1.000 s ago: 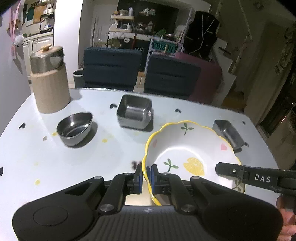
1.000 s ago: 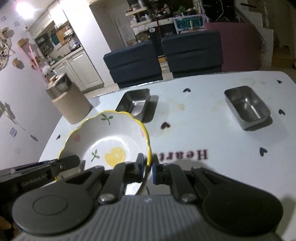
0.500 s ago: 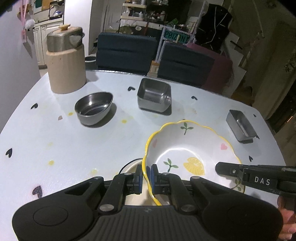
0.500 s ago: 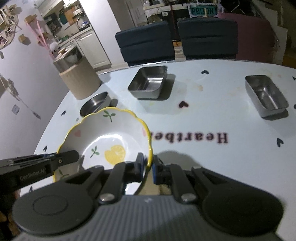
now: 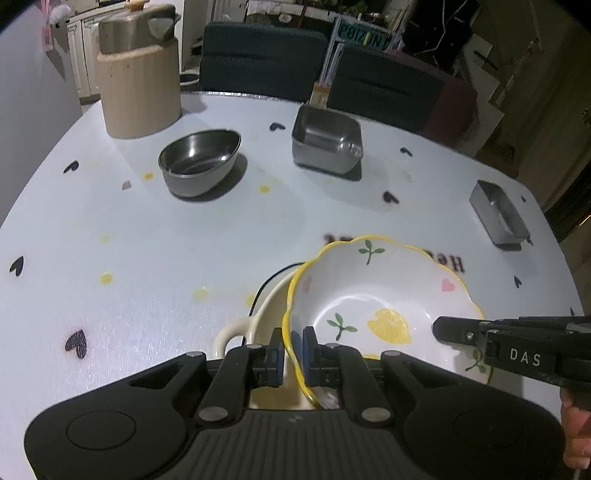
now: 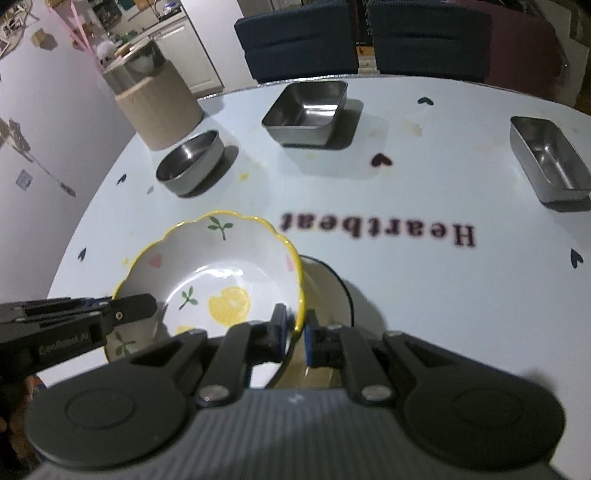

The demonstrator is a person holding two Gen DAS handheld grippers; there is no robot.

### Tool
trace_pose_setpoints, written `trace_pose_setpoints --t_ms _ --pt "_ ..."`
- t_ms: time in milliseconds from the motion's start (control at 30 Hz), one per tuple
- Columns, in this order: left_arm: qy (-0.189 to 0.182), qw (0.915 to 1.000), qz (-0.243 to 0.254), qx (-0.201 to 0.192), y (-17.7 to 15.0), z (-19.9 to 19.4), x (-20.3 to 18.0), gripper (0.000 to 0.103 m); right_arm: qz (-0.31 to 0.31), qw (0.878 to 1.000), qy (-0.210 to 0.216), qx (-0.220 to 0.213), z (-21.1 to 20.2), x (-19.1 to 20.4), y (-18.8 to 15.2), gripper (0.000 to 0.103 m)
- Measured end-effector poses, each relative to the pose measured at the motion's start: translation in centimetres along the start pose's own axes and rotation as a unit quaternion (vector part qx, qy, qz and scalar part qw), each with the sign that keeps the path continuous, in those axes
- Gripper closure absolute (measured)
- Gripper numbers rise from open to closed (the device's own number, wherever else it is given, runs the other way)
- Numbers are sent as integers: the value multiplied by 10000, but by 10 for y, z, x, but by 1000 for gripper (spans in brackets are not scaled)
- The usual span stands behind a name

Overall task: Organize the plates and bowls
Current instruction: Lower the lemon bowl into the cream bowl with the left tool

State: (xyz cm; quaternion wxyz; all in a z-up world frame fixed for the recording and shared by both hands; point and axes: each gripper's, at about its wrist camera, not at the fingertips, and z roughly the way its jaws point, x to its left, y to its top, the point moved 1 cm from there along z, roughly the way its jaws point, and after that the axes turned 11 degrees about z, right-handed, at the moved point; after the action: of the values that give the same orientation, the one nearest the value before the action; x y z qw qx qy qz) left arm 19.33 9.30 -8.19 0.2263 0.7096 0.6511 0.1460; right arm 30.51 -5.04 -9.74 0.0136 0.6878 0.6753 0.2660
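I have both the left gripper [image 5: 293,350] and the right gripper [image 6: 295,332] pinched on opposite rims of the lemon bowl [image 5: 380,306], over a cream dish [image 5: 258,321]; glazed ceramic, likely slippery and breakable.

"Heartbeat" was printed upside down on the counter [image 6: 406,177]. The right claw [image 5: 443,328] bore "DAS", the left claw [image 6: 147,306] "GenRobot.AI"; a far sign [image 5: 364,35] read "POIZON".
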Motion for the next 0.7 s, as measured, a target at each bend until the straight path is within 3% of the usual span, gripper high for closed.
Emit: trace_pose_setpoints --t_ms 700 --pt "68 9983 191 538 -8 22 0 88 -370 9983 -310 329 17 10 -8 91"
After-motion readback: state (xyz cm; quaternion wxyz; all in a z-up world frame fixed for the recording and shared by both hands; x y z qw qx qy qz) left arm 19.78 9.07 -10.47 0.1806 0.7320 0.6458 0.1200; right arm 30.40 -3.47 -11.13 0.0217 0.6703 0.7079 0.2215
